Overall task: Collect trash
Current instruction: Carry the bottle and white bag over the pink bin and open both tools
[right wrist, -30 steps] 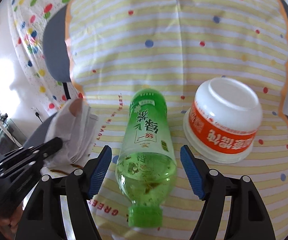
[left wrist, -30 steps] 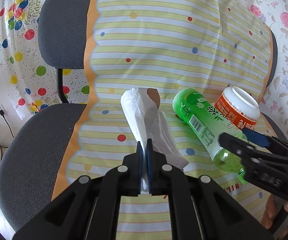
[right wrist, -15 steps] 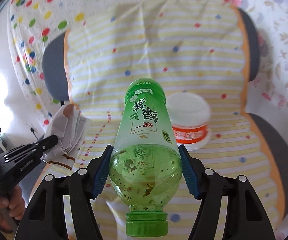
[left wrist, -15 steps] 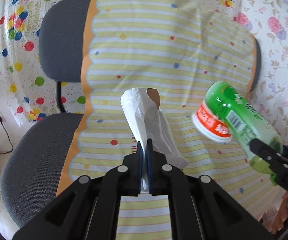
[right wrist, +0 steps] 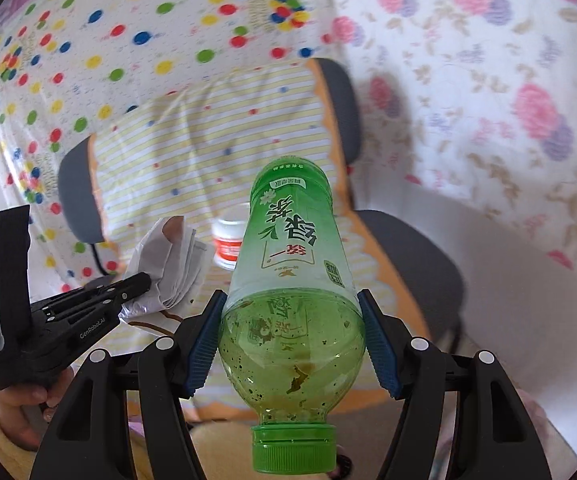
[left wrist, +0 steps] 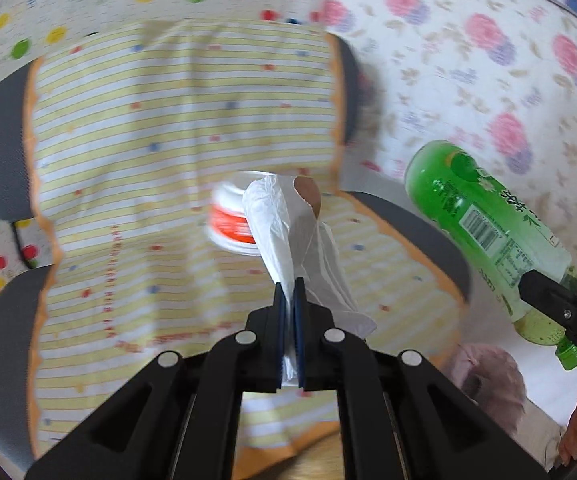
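Note:
My left gripper (left wrist: pixel 289 292) is shut on a crumpled white tissue (left wrist: pixel 288 232) with a brown stain and holds it in the air above the chair seat. My right gripper (right wrist: pixel 290 312) is shut on a green tea bottle (right wrist: pixel 292 264), cap toward the camera, lifted clear of the seat. The bottle (left wrist: pixel 488 232) also shows at the right of the left wrist view. A white and orange cup (left wrist: pixel 228 224) lies upside down on the striped cloth, partly hidden behind the tissue; it also shows in the right wrist view (right wrist: pixel 228 240).
A grey office chair (left wrist: pixel 0 152) is draped with a yellow striped cloth (left wrist: pixel 160 128). Dotted and flowered sheets (right wrist: pixel 468 80) hang behind it. The left gripper (right wrist: pixel 136 284) with the tissue shows in the right wrist view, held by a hand.
The right gripper closed on the bottle and lifted it off the seat, up and to the right. Both grippers pulled back from the chair. The left kept hold of the tissue.

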`<state>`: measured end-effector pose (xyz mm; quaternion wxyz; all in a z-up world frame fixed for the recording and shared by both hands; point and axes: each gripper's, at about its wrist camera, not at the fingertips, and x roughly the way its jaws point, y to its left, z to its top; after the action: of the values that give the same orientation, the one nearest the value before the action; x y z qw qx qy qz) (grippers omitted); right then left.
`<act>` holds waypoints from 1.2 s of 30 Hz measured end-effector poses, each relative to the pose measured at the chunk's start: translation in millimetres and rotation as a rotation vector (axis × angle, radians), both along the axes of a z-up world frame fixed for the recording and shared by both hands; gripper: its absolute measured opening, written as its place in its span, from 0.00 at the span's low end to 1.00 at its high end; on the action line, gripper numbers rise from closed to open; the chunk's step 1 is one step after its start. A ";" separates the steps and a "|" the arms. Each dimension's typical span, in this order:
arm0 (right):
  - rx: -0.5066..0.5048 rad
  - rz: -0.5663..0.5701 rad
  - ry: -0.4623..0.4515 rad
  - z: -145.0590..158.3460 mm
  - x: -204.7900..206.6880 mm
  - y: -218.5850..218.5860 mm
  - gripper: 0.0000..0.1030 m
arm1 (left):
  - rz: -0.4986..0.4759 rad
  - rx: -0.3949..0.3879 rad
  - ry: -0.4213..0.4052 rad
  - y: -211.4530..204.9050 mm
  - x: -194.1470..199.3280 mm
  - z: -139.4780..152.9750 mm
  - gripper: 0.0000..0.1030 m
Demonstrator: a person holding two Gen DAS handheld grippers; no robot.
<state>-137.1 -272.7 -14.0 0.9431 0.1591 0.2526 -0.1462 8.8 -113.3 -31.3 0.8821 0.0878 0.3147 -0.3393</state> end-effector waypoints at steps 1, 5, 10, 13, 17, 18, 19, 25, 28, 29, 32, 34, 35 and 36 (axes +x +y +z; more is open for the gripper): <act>-0.004 -0.026 0.005 -1.2 -12.3 -5.1 0.64 | -0.035 -0.001 -0.001 -12.1 -9.6 -1.8 0.02; -0.033 -0.164 0.035 -11.0 -66.8 -26.1 0.64 | -0.195 0.007 -0.007 -66.2 -56.3 -7.8 0.02; -0.067 -0.333 0.094 -29.9 -127.9 -52.3 0.64 | -0.371 0.036 0.012 -127.8 -113.4 -20.3 0.02; -0.045 -0.408 0.128 -44.2 -160.8 -70.5 0.64 | -0.451 0.053 0.026 -157.2 -141.2 -30.9 0.02; -0.004 -0.487 0.146 -61.7 -188.2 -91.3 0.64 | -0.516 0.067 0.052 -182.5 -165.0 -44.4 0.02; 0.006 -0.506 0.148 -67.8 -194.2 -97.3 0.64 | -0.528 0.071 0.057 -188.0 -167.7 -47.7 0.02; 0.015 -0.519 0.154 -74.1 -198.9 -103.1 0.64 | -0.539 0.076 0.062 -194.4 -173.0 -52.4 0.02; 0.081 -0.546 0.192 -100.7 -210.4 -122.7 0.67 | -0.568 0.132 0.088 -207.9 -184.3 -73.6 0.02; 0.058 -0.544 0.175 -97.6 -213.3 -123.5 0.67 | -0.574 0.164 0.096 -209.7 -185.2 -80.8 0.02; 0.049 -0.543 0.170 -96.3 -213.6 -123.4 0.67 | -0.576 0.168 0.102 -210.1 -184.8 -81.8 0.02; 0.040 -0.545 0.165 -95.8 -214.4 -123.8 0.67 | -0.600 0.191 0.115 -212.7 -186.8 -86.6 0.02; 0.042 -0.546 0.165 -96.4 -215.3 -124.7 0.67 | -0.621 0.217 0.116 -216.6 -191.8 -91.2 0.03; 0.043 -0.550 0.163 -96.1 -216.4 -124.9 0.67 | -0.631 0.227 0.116 -219.0 -194.9 -93.2 0.03; 0.044 -0.554 0.164 -96.6 -218.1 -125.5 0.67 | -0.644 0.237 0.115 -222.3 -198.9 -95.6 0.03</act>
<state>-355.1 -398.2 -110.7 0.8399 0.2300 0.2781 -0.4053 -190.1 -335.6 -126.9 0.6945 0.2653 0.3571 -0.5655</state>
